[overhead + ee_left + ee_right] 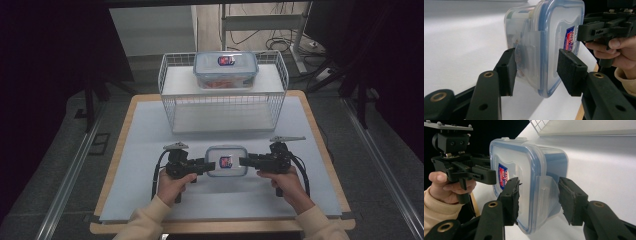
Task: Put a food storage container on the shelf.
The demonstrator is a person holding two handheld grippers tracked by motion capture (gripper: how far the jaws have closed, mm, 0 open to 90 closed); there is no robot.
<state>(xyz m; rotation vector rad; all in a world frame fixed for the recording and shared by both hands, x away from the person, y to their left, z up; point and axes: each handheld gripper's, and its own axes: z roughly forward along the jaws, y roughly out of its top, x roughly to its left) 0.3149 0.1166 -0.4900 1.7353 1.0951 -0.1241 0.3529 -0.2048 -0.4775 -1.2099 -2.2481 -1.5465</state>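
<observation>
Both grippers, left (207, 165) and right (243, 161), are clamping the box (226, 161) ends; lift to rack (223, 89) is pending.

Even, soft light falls on the white desk (150, 165) from above; the surroundings stay dark. Shadows are faint. Both gripper views blur slightly up close, with mild glare.

Rig appearance, as I see it

Both hands wear cream sleeves (150, 217). Left gripper (209, 165) and right gripper (244, 161): matte black, brass-ringed screw holes behind the jaws, grey three-cornered top plates, black cables trailing rearward.
</observation>
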